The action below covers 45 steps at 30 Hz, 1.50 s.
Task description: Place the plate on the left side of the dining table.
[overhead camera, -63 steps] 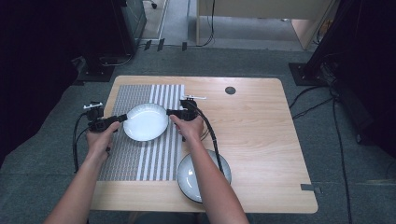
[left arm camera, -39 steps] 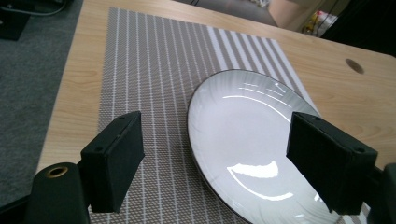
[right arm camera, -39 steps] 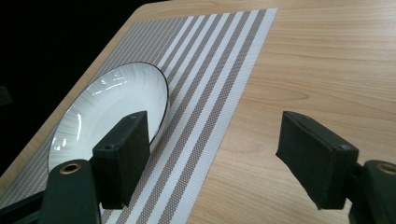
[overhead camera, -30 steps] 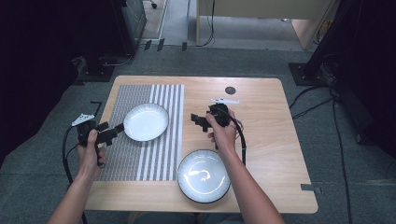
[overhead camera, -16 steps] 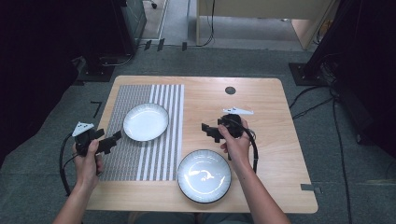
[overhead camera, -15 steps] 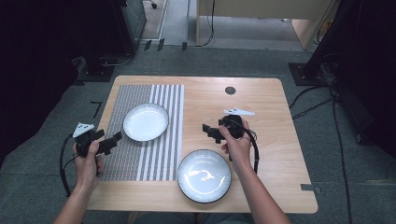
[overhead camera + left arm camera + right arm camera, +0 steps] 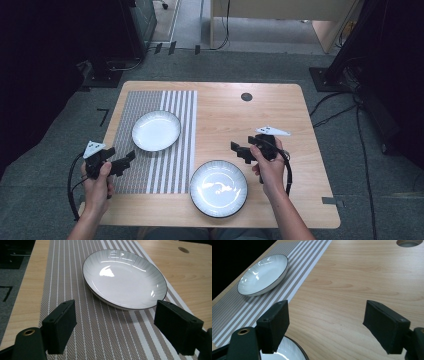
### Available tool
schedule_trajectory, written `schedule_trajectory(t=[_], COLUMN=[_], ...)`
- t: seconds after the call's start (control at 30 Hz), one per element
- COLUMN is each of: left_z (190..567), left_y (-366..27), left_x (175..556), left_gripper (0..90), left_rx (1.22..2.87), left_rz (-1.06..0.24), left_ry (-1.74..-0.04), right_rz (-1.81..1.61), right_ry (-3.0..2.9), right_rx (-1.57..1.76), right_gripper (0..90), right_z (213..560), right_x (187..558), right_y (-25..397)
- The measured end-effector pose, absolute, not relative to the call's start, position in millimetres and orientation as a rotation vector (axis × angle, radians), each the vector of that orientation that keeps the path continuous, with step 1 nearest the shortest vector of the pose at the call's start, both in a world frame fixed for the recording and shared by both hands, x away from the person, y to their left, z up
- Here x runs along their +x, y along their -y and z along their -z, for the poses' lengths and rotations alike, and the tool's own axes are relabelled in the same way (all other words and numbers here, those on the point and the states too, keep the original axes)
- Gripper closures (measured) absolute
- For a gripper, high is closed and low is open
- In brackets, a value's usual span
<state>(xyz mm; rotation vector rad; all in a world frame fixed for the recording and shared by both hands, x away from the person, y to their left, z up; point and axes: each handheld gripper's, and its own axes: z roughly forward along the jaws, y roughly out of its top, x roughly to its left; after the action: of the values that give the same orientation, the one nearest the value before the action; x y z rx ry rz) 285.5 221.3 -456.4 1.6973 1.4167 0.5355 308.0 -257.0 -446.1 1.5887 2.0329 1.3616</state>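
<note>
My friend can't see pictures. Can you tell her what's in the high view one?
A person at a wooden table holds an open hand-held gripper in each hand: left, right. One white plate sits on a striped mat; another plate sits on bare wood nearer the person.

Each hand grips a black tool: the left gripper (image 7: 123, 162) and the right gripper (image 7: 240, 151) both carry a pale grey three-cornered plate on top and trail a looping black cable. Their jaws are blocky, matte black pads, with a brass-ringed hole in the left arm of each frame. The forearms are bare, with no sleeves.
</note>
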Motion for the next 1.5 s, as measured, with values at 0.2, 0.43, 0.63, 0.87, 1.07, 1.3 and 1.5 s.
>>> schedule_trajectory(t=[0.2, 0.43, 0.63, 0.87, 1.07, 1.3, 1.5], left_z=[465, 478, 491, 500, 505, 508, 510], left_y=[-220, -227, -238, -255, -266, -275, -281], left_x=[275, 265, 258, 251, 247, 245, 246], left_gripper=[17.2, 16.6, 15.5, 15.4, 15.3, 15.3, 15.3], left_rx=[1.72, 1.734, 1.745, 1.743, 1.755, 1.764, 1.763], left_rz=[-0.574, -0.567, -0.574, -0.616, -0.639, -0.653, -0.667], left_ry=[-1.411, -1.425, -1.463, -1.517, -1.535, -1.553, -1.57], right_rz=[-1.362, -1.349, -1.332, -1.322, -1.303, -1.279, -1.25], right_ry=[-2.007, -1.979, -1.958, -1.915, -1.884, -1.844, -1.821], right_rx=[1.606, 1.623, 1.627, 1.671, 1.698, 1.731, 1.745], right_gripper=[20.8, 20.7, 20.2, 20.2, 20.3, 20.3, 20.3], right_z=[452, 456, 462, 470, 476, 481, 487], right_x=[294, 281, 268, 255, 247, 238, 230], right_y=[275, 294, 315, 339, 359, 379, 395])
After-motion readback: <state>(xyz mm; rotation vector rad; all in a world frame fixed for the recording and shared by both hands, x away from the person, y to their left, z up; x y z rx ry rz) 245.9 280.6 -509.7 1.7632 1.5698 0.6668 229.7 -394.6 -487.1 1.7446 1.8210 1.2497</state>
